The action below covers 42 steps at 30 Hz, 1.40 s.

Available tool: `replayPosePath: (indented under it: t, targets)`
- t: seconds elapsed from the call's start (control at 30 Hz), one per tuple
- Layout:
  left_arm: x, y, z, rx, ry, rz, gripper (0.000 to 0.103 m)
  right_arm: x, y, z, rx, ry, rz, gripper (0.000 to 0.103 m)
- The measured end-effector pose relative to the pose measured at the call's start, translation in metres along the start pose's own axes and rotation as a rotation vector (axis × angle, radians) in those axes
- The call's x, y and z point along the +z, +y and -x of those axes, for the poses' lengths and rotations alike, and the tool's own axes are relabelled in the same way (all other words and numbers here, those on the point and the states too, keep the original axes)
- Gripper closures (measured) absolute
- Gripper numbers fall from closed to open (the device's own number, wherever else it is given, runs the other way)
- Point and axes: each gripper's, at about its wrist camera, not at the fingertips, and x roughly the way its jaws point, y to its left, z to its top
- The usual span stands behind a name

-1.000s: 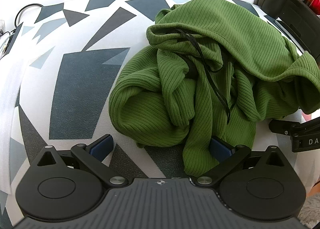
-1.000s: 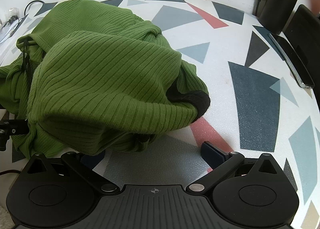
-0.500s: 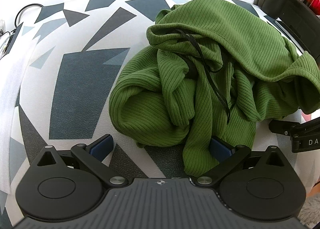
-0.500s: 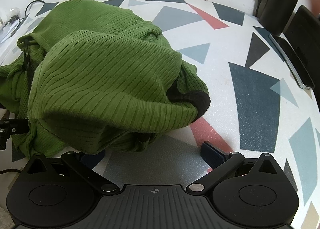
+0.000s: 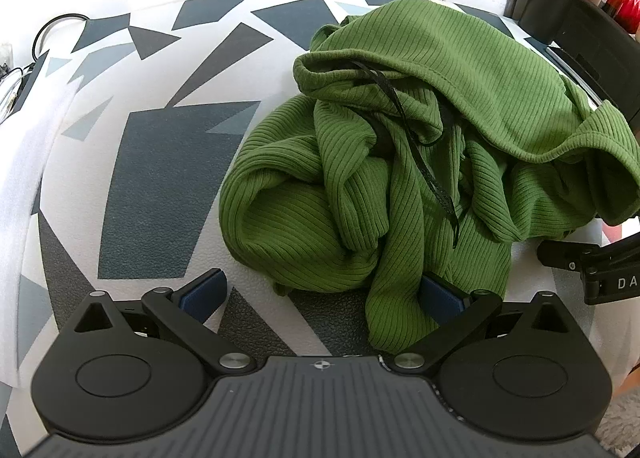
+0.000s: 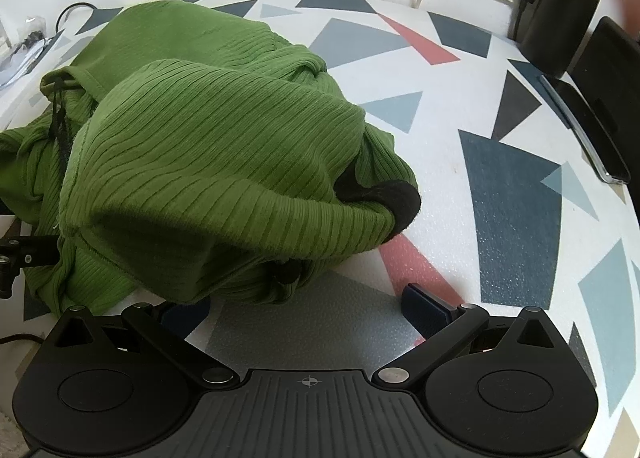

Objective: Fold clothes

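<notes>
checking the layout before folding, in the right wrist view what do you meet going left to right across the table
green ribbed garment → its black cuff → red triangle on the tabletop → black bottle → flat dark device at the table edge

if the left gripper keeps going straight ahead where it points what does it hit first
Most likely the green ribbed garment. The left gripper is open, and a fold of the cloth already hangs beside its right-hand finger, with the crumpled heap just ahead between the fingers. Depth is hard to judge through the fisheye lens.
</notes>
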Motion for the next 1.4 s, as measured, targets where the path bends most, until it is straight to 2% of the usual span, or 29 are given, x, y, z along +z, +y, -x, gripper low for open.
replayPosePath:
  t: [0.43, 0.77, 0.93, 1.03, 1.13, 1.27, 1.4]
  targets:
    - [-0.002, 0.001, 0.002, -0.003, -0.018, -0.003, 0.0, -0.005, 0.0, 0.002, -0.004, -0.028, -0.017, 0.001]
    - [-0.011, 0.001, 0.004, -0.007, -0.074, -0.01, 0.0, -0.009, 0.0, 0.003, 0.002, -0.065, 0.0, 0.001]
    - [-0.011, 0.004, 0.005, -0.03, -0.082, -0.036, 0.0, -0.007, -0.001, 0.004, 0.008, -0.04, 0.012, 0.001]
    - [-0.008, 0.011, 0.006, -0.074, -0.073, -0.057, 0.0, -0.007, -0.001, 0.02, -0.012, -0.062, 0.01, 0.001]
    - [-0.008, 0.023, 0.011, -0.154, -0.09, -0.036, 0.0, -0.007, -0.001, 0.038, -0.036, -0.097, 0.007, 0.001]
    - [-0.009, 0.037, 0.025, -0.25, -0.172, -0.054, 0.001, -0.001, 0.004, 0.075, -0.067, -0.154, 0.011, 0.001]
    - [-0.006, 0.051, 0.035, -0.315, -0.222, -0.083, 0.009, 0.014, 0.02, 0.11, -0.076, -0.201, 0.029, 0.001]
